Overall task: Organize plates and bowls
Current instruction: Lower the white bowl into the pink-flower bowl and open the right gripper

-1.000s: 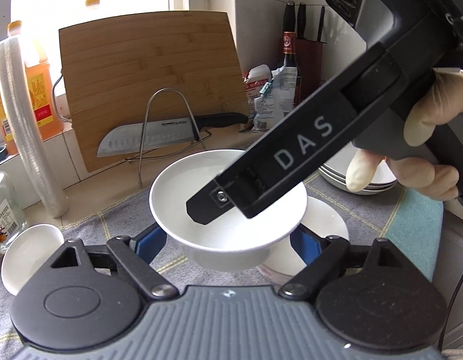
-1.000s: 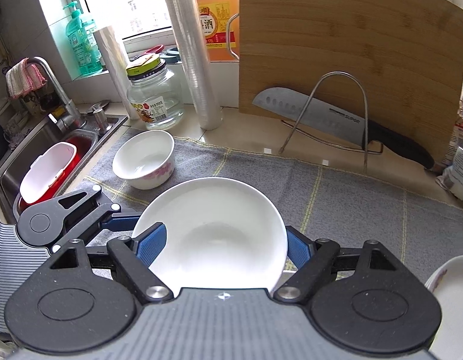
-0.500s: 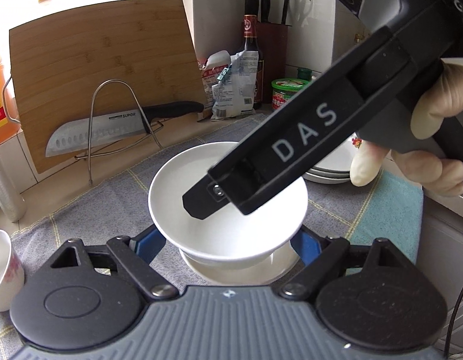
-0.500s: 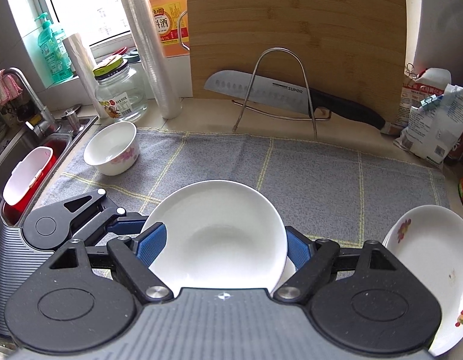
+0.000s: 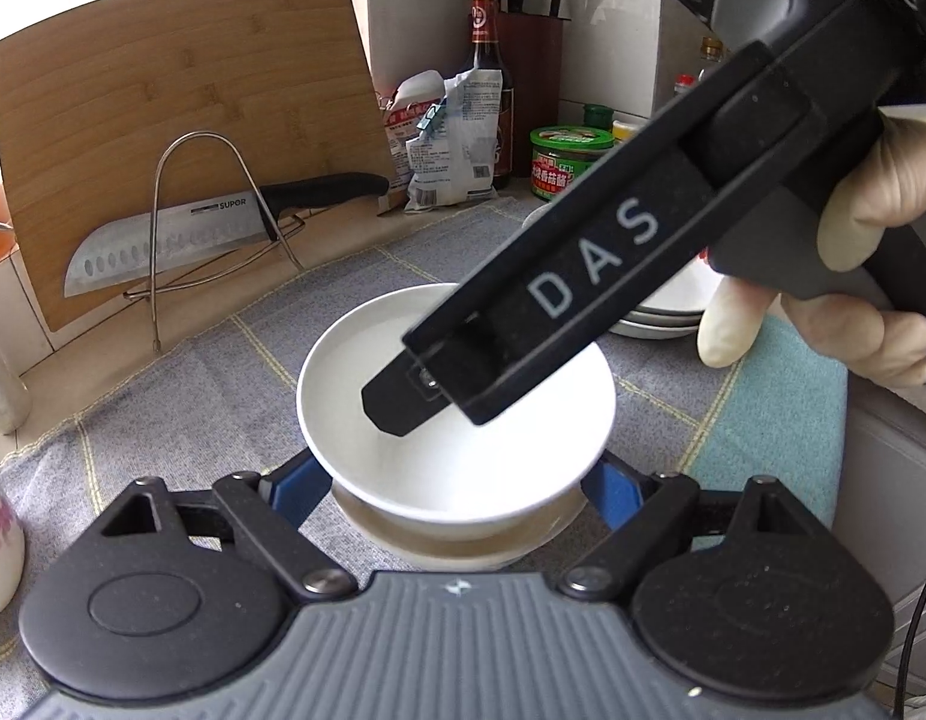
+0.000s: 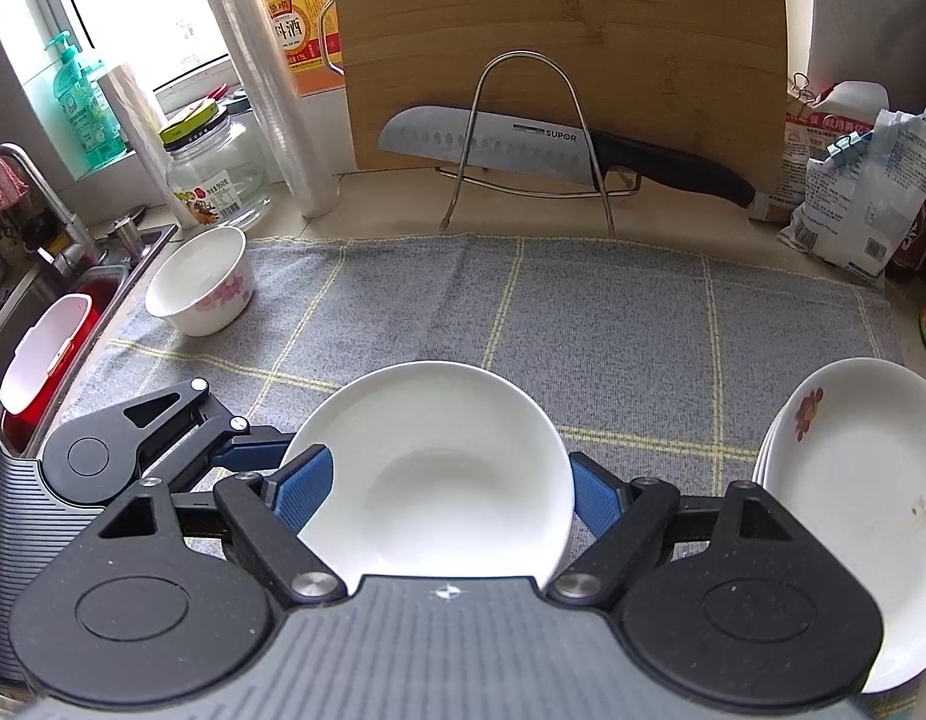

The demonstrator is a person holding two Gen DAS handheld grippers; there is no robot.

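A plain white bowl (image 5: 355, 408) (image 6: 439, 420) is gripped from two sides at once. My left gripper (image 5: 451, 489) is shut on its lower wall, blue pads under the rim. My right gripper (image 6: 448, 495) is shut across it too, and one of its fingers (image 5: 553, 300) slants over the bowl in the left wrist view. The left gripper's fingers (image 6: 247, 456) reach the bowl's left edge in the right wrist view. Directly under the bowl lies a white plate (image 5: 451, 546) on the grey cloth (image 6: 613, 324); whether they touch I cannot tell.
A stack of flowered plates (image 6: 853, 480) (image 5: 661, 318) sits at the right. A small flowered bowl (image 6: 199, 282) stands far left by the sink (image 6: 55, 312). Behind are a cutting board (image 6: 559, 48), a knife (image 6: 523, 144) on a wire stand, a jar (image 6: 217, 174), bags and bottles.
Both grippers carried the bowl together to the right along the cloth and slightly down; the white plate now lies directly beneath it. Neither grip changed.
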